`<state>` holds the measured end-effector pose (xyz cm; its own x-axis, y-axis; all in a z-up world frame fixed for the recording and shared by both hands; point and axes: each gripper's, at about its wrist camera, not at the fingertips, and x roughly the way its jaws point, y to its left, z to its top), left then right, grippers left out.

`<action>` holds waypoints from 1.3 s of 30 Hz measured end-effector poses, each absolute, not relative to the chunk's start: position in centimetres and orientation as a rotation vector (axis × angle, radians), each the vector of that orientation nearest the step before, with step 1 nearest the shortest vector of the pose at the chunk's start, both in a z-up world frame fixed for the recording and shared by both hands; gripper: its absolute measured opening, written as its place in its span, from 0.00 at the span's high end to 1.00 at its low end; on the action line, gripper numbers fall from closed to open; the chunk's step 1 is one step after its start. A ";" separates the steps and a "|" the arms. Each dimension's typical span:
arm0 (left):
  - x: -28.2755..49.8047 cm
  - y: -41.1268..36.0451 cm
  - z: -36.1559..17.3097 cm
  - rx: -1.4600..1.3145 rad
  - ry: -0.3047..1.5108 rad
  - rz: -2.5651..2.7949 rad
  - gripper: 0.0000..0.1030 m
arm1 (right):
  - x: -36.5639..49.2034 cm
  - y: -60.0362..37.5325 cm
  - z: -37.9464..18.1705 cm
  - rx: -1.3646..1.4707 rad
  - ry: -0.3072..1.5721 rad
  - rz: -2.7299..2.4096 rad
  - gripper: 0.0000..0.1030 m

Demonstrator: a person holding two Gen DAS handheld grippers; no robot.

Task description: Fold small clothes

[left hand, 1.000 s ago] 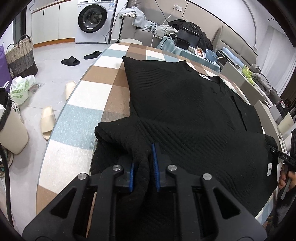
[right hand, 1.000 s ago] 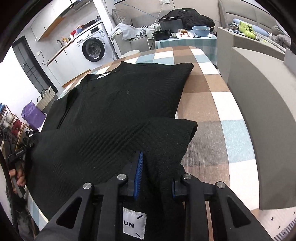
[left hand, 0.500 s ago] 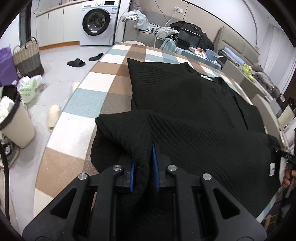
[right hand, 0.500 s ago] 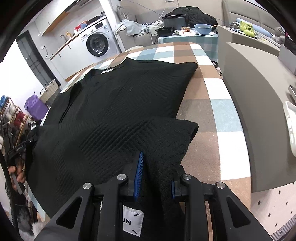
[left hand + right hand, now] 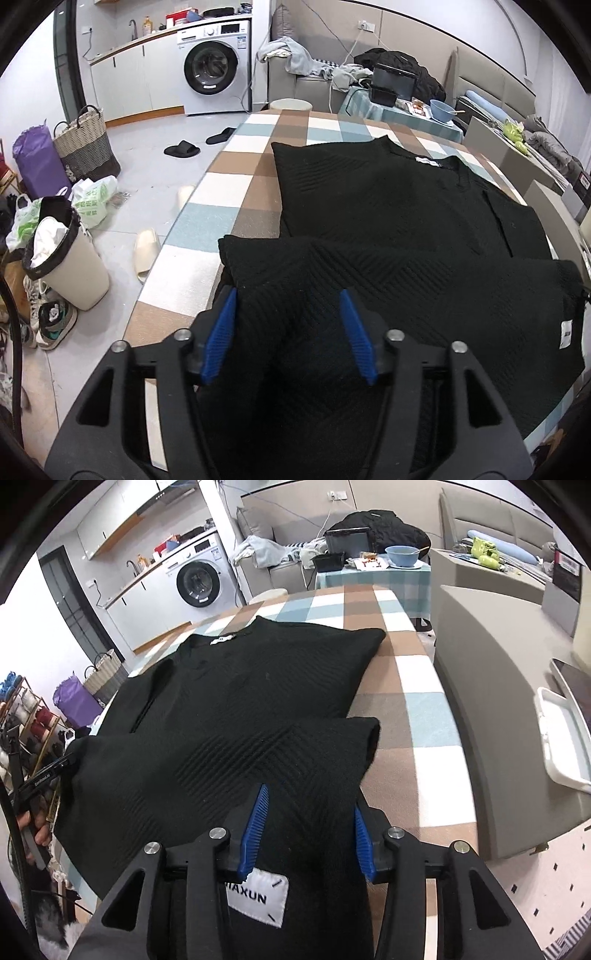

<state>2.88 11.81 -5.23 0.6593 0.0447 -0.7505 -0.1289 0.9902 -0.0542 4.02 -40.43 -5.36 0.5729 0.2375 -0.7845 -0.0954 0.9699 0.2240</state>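
A black ribbed sweater (image 5: 388,206) lies flat on the checked table (image 5: 221,221), neck label at the far end. Its lower part is folded up over the body, the fold edge (image 5: 369,258) running across. My left gripper (image 5: 288,295) hangs over the folded layer's left corner. Its jaws are opening and the blue pads stand apart from the cloth between them. In the right wrist view the sweater (image 5: 251,686) shows the same fold. My right gripper (image 5: 310,799) is over its right corner, jaws opening, the cloth with a white brand label (image 5: 258,897) lying loose between the pads.
Left of the table the floor holds a lined bin (image 5: 62,258), slippers (image 5: 147,251), bags and a wicker basket (image 5: 86,147). A grey seat (image 5: 498,686) and a white tray (image 5: 561,738) stand to the right. A person's hand (image 5: 37,834) shows at the left edge.
Both grippers were shut on the sweater's folded edge; now both pairs of jaws have parted and the cloth lies loose. Both hands have drawn back and risen a little.
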 end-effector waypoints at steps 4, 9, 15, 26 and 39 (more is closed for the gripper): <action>1.9 11.5 -3.9 -0.120 0.832 0.131 0.31 | 2.8 -41.4 -4.6 0.205 0.907 0.209 0.40; 0.7 10.8 -3.0 -0.127 0.831 0.145 0.25 | 1.9 -41.5 -3.9 0.214 0.877 0.223 0.26; 0.2 10.1 -2.8 -0.113 0.835 0.154 0.23 | 1.6 -41.2 -3.1 0.213 0.850 0.245 0.18; 0.8 10.4 -3.2 -0.098 0.841 0.149 0.22 | 1.7 -40.5 -2.9 0.203 0.851 0.250 0.17; 1.9 10.4 -4.0 -0.059 0.849 0.135 0.22 | 1.1 -40.1 -3.2 0.177 0.860 0.240 0.17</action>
<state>1.90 10.43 -3.98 0.6527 0.0950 -0.7516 -0.1423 0.9898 0.0016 1.15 -40.11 -3.16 0.6278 0.2795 -0.7265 -0.1376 0.9585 0.2498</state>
